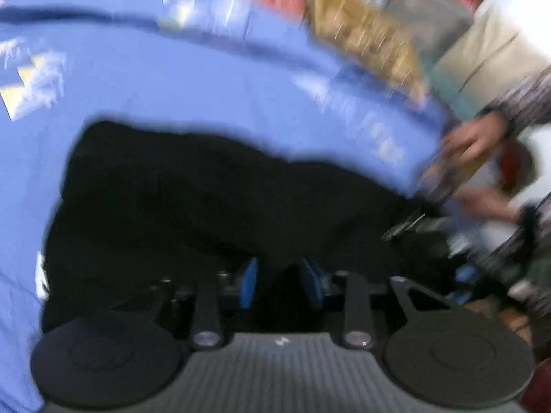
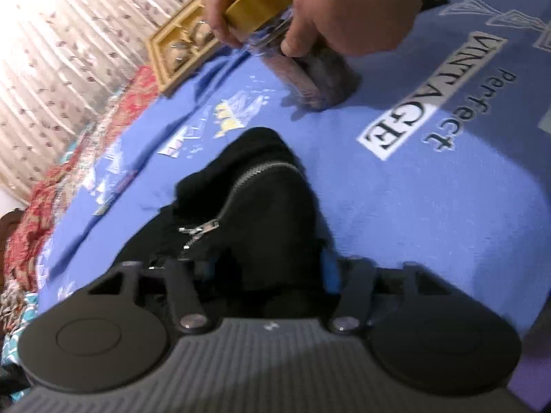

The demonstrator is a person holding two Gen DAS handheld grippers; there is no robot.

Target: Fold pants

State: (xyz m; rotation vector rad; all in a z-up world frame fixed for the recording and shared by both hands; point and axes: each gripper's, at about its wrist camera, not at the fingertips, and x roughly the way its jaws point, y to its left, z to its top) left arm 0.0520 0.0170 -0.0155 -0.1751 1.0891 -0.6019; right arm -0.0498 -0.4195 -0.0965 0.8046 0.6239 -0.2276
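Both tools, left (image 1: 281, 277) and right (image 2: 267, 268), pinching black pants (image 1: 206, 199) just ahead. Folding only begun; most folds left.

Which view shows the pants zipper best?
Right wrist: the zipper runs sharp and silver across the black pants, just ahead of the right gripper. The left wrist view is motion-blurred; there the pants are only a dark mass, no zipper discernible.

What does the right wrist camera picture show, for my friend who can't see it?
The right gripper pinches black pants with a silver zipper on a blue printed sheet. Behind, a hand holds a gold-lidded jar.
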